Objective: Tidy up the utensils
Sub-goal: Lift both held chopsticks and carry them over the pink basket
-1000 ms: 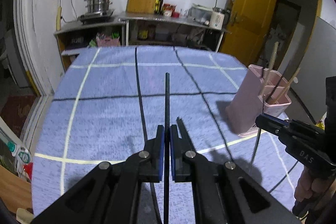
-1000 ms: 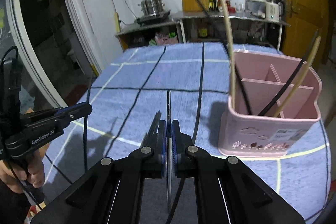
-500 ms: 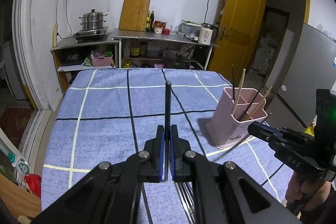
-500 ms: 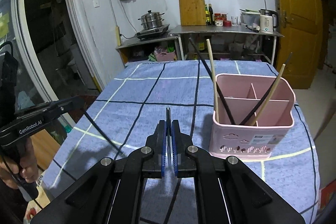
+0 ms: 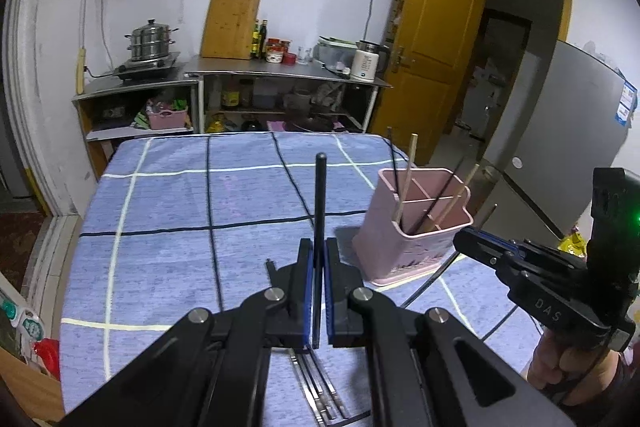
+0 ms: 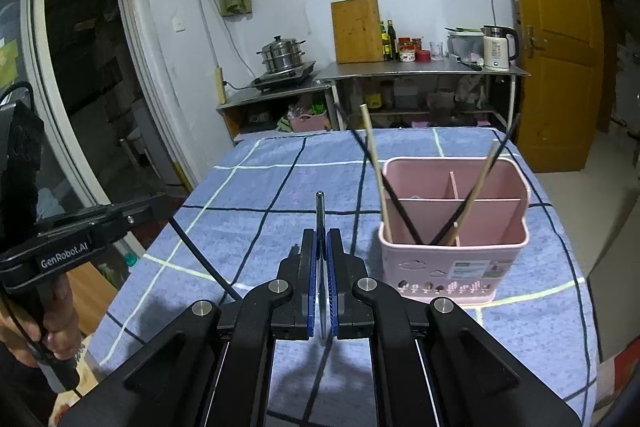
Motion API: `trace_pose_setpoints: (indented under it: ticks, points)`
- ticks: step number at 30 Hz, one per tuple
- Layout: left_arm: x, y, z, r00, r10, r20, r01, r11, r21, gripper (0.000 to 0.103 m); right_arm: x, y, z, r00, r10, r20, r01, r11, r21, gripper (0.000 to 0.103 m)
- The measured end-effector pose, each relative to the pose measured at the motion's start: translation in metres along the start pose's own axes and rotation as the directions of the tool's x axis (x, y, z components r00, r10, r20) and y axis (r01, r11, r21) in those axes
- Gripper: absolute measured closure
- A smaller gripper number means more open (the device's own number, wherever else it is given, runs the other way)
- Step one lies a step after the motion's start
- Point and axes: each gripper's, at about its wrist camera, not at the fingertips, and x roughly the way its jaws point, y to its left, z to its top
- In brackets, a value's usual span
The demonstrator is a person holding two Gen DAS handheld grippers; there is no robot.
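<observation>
The pink utensil holder [image 6: 454, 251] stands on the blue checked tablecloth [image 6: 256, 223], toward the table's right side; its rear compartments hold two black and two pale wooden chopsticks [image 6: 374, 163] that lean against the rims and cross. The right gripper [image 6: 323, 263] is clamped on a thin metal chopstick [image 6: 319, 211], whose tip points forward over the cloth, just left of the holder. The left gripper [image 5: 316, 267] is clamped on a black chopstick [image 5: 320, 195], which rises between its pads with the holder [image 5: 416, 227] ahead and to the right. Further metal utensils [image 5: 320, 387] lie on the cloth beneath the left gripper. The step in hand appears to be the carry to the holder: each stick is best brought above an open compartment, tipped nearer to upright, lowered clear of the dividers and the leaning sticks, and released only once its lower end is inside. Compared with a second ago, both grippers have risen, so the holder appears smaller and lower in each view and more of the back counter [image 5: 280, 67] shows; both grips are unchanged.
</observation>
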Motion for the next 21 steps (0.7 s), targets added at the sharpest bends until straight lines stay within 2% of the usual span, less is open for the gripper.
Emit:
trace_pose_setpoints:
  ticks: [11,21]
  points:
    - [0.027,-0.033,0.02,0.994,-0.102,-0.033,0.102,0.995,0.005,0.098,-0.024,-0.025,0.01,0.998,-0.054,0.037,0.053,0.998,0.041,0.098]
    - [0.031,-0.066,0.067,0.985,-0.172,0.022,0.171,0.985,0.03,0.098,-0.045,-0.049,0.046,0.989,-0.094,0.116,0.087,0.994,0.066,0.098]
